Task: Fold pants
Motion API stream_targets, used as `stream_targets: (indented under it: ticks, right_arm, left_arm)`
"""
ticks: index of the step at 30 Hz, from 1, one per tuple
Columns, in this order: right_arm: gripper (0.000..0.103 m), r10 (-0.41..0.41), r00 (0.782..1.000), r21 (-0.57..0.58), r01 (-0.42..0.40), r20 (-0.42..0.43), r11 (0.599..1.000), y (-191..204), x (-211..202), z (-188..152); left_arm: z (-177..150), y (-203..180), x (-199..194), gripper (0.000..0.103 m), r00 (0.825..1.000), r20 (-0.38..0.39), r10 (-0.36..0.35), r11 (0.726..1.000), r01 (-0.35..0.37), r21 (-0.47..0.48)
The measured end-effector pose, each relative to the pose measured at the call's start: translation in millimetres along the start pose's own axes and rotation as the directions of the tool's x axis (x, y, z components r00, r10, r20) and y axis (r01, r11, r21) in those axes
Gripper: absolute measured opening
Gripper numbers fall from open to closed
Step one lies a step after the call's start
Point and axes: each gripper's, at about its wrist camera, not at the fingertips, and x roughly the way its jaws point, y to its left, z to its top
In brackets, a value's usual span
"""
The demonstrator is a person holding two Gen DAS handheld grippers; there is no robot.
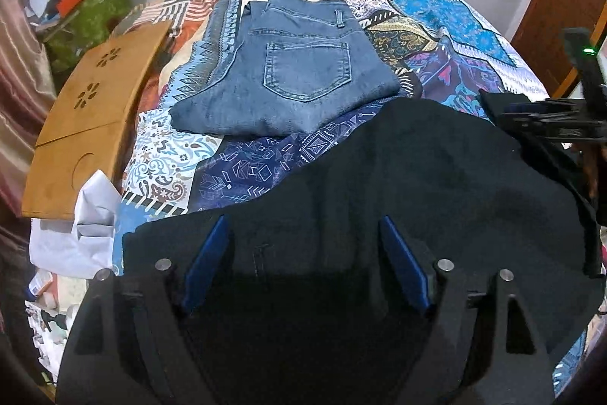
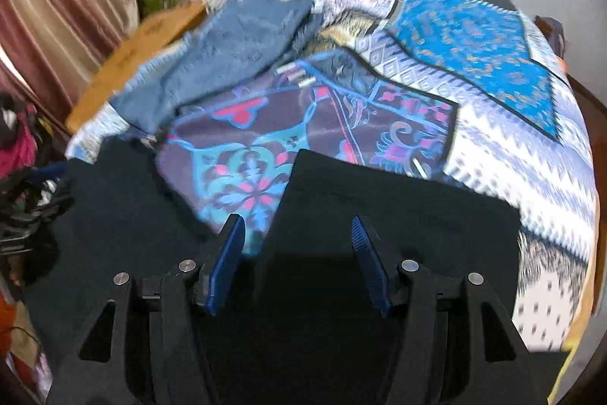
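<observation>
Black pants (image 1: 436,177) lie on the patterned bedspread (image 1: 242,173), filling the near part of the left wrist view. My left gripper (image 1: 303,253) is open, its blue pads (image 1: 206,260) spread just over the dark cloth. In the right wrist view the black pants (image 2: 398,211) lie under my right gripper (image 2: 297,253), which is open with its blue pads (image 2: 227,260) apart above the cloth's edge. The right gripper also shows at the right edge of the left wrist view (image 1: 550,124), over the pants. A folded pair of blue jeans (image 1: 296,71) lies farther back on the bed.
A wooden lap tray (image 1: 91,116) leans at the bed's left side. White cloth or paper (image 1: 87,226) lies below it. Clutter with a green bag (image 1: 95,14) sits at the back left by a curtain (image 2: 57,6). A wooden door (image 1: 561,6) stands at right.
</observation>
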Motion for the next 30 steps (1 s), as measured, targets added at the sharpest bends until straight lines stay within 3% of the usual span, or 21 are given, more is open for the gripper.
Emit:
stream_targets:
  ticks: [2, 4, 6, 9, 13, 21, 25, 30]
  right_arm:
    - [0.056, -0.004, 1.000, -0.006, 0.004, -0.027, 1.000, -1.7, 15.7, 3.1]
    - [0.048, -0.021, 1.000, -0.035, 0.020, -0.015, 0.999, 0.1, 20.0, 3.6]
    - [0.024, -0.041, 0.999, -0.082, 0.040, -0.010, 0.996, 4.2, 17.8, 1.8]
    - [0.010, -0.018, 1.000, -0.065, 0.018, -0.012, 0.998, -3.6, 14.5, 2.1]
    - [0.007, -0.037, 0.999, -0.056, 0.040, 0.039, 0.998, -5.0, -3.9, -1.1]
    - [0.007, -0.035, 0.965, 0.041, 0.026, 0.258, 0.999, -21.7, -114.0, -33.3]
    - [0.007, -0.059, 0.945, 0.083, 0.033, 0.322, 0.996, -42.6, -163.7, -63.2]
    - [0.007, -0.112, 0.933, 0.136, 0.069, 0.343, 0.988, -67.9, -200.1, -117.1]
  left_arm:
    - [-0.9, 1.2, -0.8, 0.084, 1.000, 0.006, 0.005, 1.000, -0.005, -0.007]
    - [-0.7, 0.0, -3.4, 0.084, 1.000, 0.013, 0.015, 1.000, -0.015, -0.001]
    - [-0.3, -2.6, -7.5, 0.084, 0.999, 0.019, 0.029, 1.000, -0.030, 0.010]
    - [-0.4, -9.3, -16.2, 0.084, 0.999, 0.023, 0.031, 0.999, -0.031, 0.027]
    - [-0.9, -21.6, -36.0, 0.084, 0.999, 0.045, 0.026, 0.998, -0.028, 0.058]
    - [-0.8, -65.9, -70.4, 0.091, 0.998, 0.068, -0.018, 0.992, 0.010, 0.128]
    - [-7.6, -100.9, -76.7, 0.091, 0.998, 0.051, -0.045, 0.983, 0.035, 0.180]
    - [-19.0, -143.2, -77.2, 0.091, 0.997, 0.022, -0.072, 0.967, 0.064, 0.248]
